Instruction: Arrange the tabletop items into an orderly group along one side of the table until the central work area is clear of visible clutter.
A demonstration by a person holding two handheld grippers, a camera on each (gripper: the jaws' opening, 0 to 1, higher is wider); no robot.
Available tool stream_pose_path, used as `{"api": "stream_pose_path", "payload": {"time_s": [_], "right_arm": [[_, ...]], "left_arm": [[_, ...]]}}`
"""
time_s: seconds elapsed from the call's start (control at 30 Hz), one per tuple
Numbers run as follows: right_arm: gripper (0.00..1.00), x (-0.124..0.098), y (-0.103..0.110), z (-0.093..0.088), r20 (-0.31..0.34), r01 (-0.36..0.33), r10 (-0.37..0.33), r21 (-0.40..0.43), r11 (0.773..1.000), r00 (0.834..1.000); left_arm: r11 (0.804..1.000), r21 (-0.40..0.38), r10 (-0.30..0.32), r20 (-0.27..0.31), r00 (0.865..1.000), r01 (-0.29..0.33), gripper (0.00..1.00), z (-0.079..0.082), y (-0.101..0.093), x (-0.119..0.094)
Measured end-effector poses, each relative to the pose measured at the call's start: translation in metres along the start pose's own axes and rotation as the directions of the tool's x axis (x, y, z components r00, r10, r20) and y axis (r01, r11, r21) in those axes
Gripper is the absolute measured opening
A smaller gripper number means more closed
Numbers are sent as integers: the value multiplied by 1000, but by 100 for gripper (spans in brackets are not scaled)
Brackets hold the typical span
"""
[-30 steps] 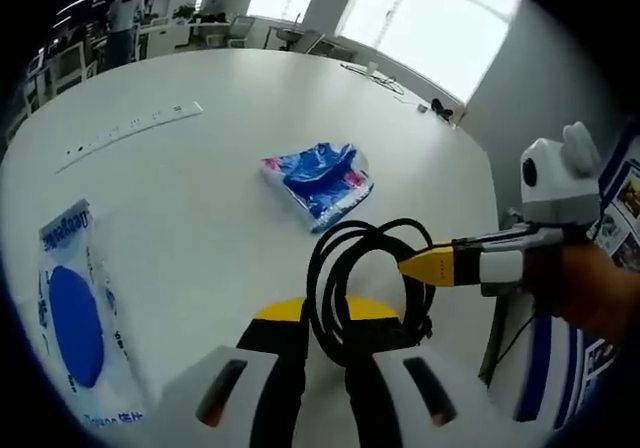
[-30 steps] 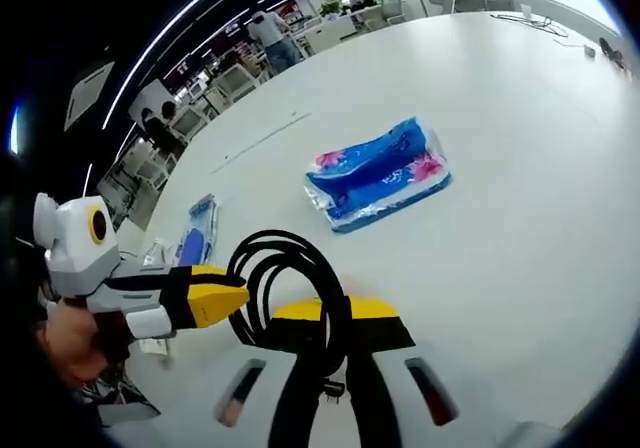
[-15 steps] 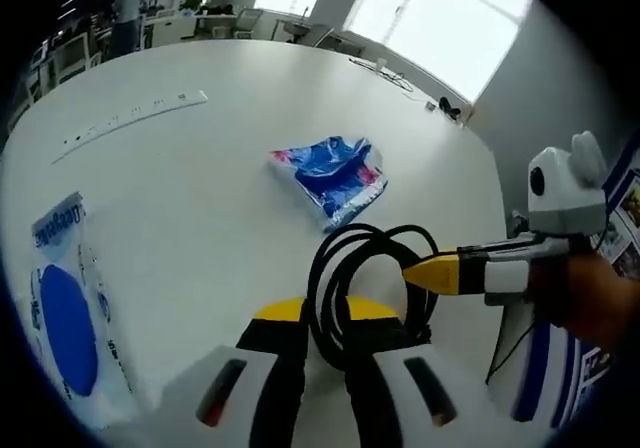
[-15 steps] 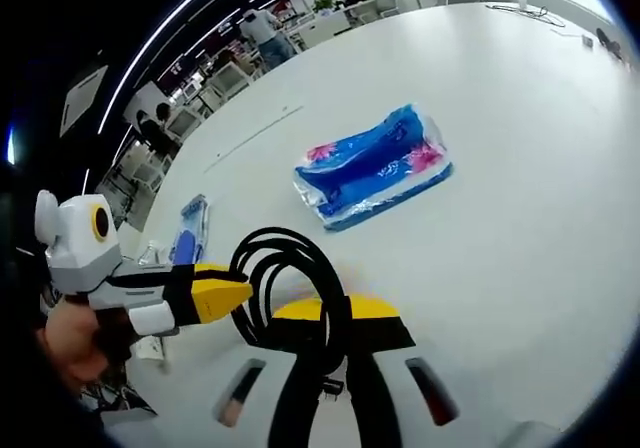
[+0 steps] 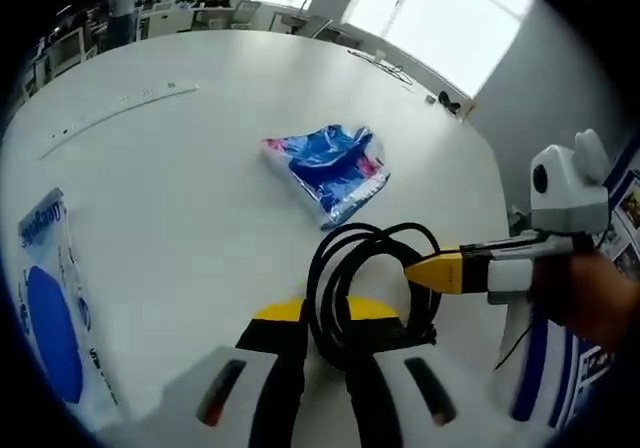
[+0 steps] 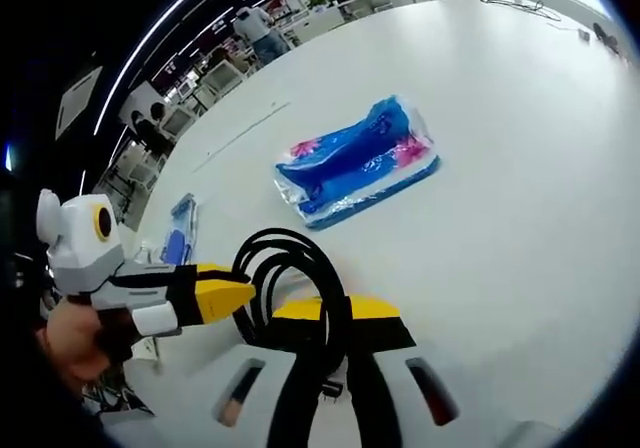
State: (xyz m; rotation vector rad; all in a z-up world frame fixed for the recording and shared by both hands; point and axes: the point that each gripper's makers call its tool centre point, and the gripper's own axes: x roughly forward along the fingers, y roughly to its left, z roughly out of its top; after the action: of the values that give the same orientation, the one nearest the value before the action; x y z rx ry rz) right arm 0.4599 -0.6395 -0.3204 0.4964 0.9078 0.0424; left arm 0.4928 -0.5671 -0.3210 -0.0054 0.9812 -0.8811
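A coil of thick black rubber cable (image 5: 365, 283) (image 6: 295, 293) hangs above the round white table (image 5: 190, 178) (image 6: 520, 168), pinched from two sides. In the left gripper view the left gripper (image 5: 325, 353), black-jawed with a yellow band, has its jaws nearly closed on the near side of the loops, while the right gripper (image 5: 445, 270), yellow-tipped, reaches in from the right and touches the far side of the coil; whether its jaws are clamped there cannot be told from that view. In the right gripper view the right gripper (image 6: 330, 353) has its jaws drawn close around the coil's strands, and the left gripper (image 6: 215, 298) meets the loops from the left, held by a hand (image 6: 75, 343).

Beyond the coil, well apart from it, a blue, white and pink plastic packet (image 5: 328, 168) (image 6: 357, 160) lies flat on the table; its print is too small to read. Farther off, a flat clear-and-white pouch with a large blue circle (image 5: 50, 313) (image 6: 180, 240) lies near the table's edge; blue lettering runs along it, unreadable.
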Motion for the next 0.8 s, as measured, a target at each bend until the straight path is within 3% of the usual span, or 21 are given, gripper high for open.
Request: {"api": "stream_pose_path", "payload": {"time_s": [0.8], "right_arm": [[6, 8, -7, -4, 1, 24, -24, -21, 999, 1000]], "left_arm": [[1000, -11, 4, -4, 1000, -4, 14, -5, 6, 8]]}}
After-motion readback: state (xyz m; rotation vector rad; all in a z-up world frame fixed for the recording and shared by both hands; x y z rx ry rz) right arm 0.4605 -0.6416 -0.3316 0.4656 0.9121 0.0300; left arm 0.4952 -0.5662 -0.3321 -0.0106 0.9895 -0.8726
